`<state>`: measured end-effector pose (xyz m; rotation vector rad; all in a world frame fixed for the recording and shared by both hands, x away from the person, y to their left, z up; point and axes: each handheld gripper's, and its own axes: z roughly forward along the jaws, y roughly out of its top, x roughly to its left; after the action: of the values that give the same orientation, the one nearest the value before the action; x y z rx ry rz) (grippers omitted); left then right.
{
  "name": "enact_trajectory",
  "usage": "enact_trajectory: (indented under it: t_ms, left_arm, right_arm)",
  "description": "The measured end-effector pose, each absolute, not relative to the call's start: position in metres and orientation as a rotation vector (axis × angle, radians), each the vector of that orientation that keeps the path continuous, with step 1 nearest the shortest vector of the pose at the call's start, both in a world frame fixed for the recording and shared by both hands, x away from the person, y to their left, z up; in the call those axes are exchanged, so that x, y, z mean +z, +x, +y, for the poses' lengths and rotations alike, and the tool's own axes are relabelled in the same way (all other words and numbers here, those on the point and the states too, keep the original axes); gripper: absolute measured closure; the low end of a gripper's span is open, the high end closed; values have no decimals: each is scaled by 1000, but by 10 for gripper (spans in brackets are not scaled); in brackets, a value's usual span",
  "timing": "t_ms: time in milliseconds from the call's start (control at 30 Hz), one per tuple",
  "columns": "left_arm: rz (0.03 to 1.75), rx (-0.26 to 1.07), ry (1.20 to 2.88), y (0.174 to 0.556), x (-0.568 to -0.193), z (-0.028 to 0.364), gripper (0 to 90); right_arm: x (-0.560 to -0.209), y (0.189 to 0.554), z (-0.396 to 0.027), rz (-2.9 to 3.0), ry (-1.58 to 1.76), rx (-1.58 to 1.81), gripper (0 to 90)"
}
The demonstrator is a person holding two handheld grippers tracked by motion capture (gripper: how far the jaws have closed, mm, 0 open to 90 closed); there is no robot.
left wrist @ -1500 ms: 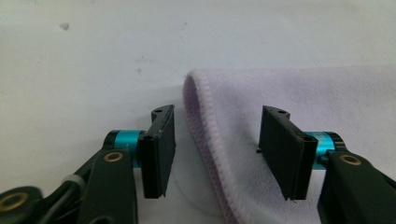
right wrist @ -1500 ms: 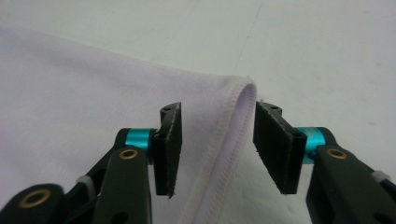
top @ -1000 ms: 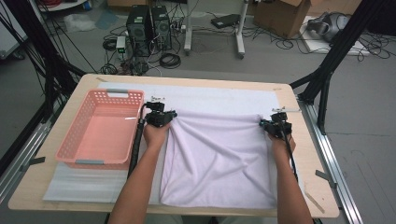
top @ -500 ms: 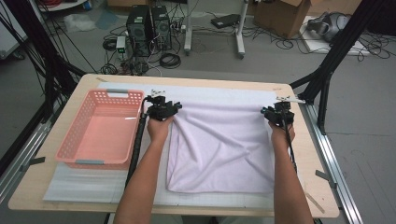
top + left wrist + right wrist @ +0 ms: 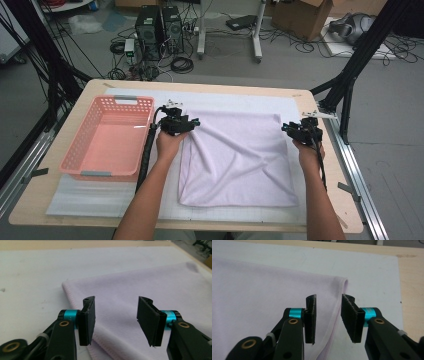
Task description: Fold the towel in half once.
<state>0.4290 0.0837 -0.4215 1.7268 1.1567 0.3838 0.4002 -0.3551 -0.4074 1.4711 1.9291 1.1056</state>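
I am looking at the pale lilac towel [image 5: 235, 160], which is lying folded on the white mat [image 5: 100, 200] in the middle of the tabletop [image 5: 320, 220], its doubled edge toward the far side and its loose edges toward me. It is resting flat under its own weight, with a few soft creases running across it, so I judge the fold as laid and let go.

My left hand-held gripper [image 5: 116, 317] is hovering just above the far left corner of the towel, its jaws having just been opening; they are standing moderately apart with nothing between them, the cloth lying below on the mat. My right hand-held gripper [image 5: 328, 317] is sitting over the far right corner, also having just been opening, at a narrower gap. The hemmed edge is running under that gap, and it looks free of the pads, though the angle is leaving me a little unsure there.

I am keeping both hands at the two corners so that the folded edge is staying straight as the grip comes off.

The pink plastic basket [image 5: 82, 172] is waiting just left of the towel, well placed, I think, to receive it once folding is finished.
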Motion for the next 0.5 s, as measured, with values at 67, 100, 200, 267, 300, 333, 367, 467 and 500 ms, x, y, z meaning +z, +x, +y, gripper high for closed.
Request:
enact_trajectory:
  t_ms: [67, 100, 200, 267, 300, 333, 367, 467, 500]
  left_arm:
    - [1155, 364, 1735, 423, -422, 84, 508]
    - [1152, 357, 1741, 420, -423, 85, 504]
    - [1130, 353, 1735, 407, -424, 88, 498]
    - [1122, 350, 1733, 398, -425, 91, 495]
    - [1122, 348, 1728, 394, -425, 92, 495]
    - [1120, 339, 1743, 390, -426, 94, 495]
    - [1110, 336, 1753, 385, -427, 94, 491]
    - [1094, 330, 1739, 368, -429, 96, 509]
    - [1084, 328, 1748, 363, -430, 96, 525]
  right_arm:
    - [-401, 393, -354, 1925, 1441, 1121, 644]
    - [-398, 388, -353, 1918, 1422, 1126, 642]
    - [-395, 376, -352, 1928, 1406, 1139, 637]
    - [-395, 369, -353, 1931, 1409, 1157, 631]
    - [-395, 365, -354, 1927, 1411, 1166, 626]
    - [-396, 360, -354, 1932, 1410, 1170, 621]
    - [-397, 356, -354, 1936, 1402, 1172, 617]
    - [-402, 340, -352, 1967, 1385, 1180, 590]
    - [-404, 333, -352, 1975, 1370, 1193, 586]
